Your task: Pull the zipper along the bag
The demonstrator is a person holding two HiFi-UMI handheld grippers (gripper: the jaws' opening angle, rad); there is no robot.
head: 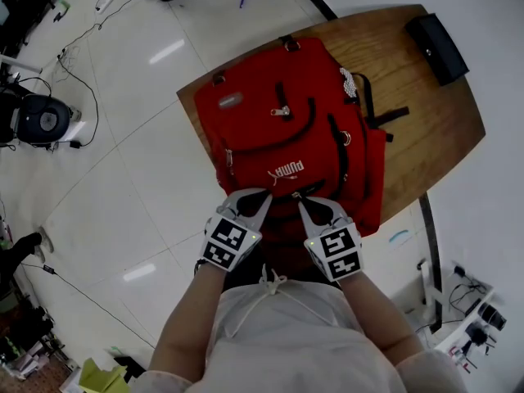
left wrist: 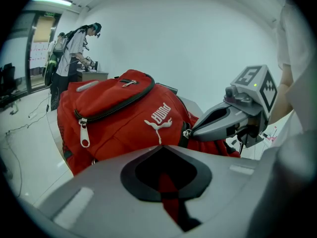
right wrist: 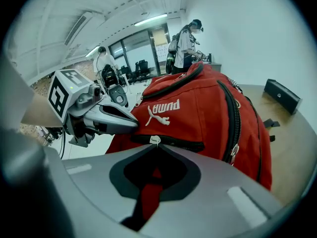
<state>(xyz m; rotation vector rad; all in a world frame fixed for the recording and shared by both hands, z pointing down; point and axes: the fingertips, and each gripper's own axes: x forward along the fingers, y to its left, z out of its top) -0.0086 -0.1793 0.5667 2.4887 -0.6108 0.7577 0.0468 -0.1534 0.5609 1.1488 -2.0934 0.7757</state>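
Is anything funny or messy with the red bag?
Only a little: the bag sticks out over the near edge of the table instead of lying fully on it. Nothing looks torn or spilled. The right gripper is shut on a zip pull; the left gripper seems to pinch the bag.

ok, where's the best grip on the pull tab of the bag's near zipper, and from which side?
Pinch the pull tab by its flat faces, coming from the near end of the bag. It sticks out of the black zipper track toward the person, so that side likely reaches it best. The right hand-held gripper is shut on it that way.
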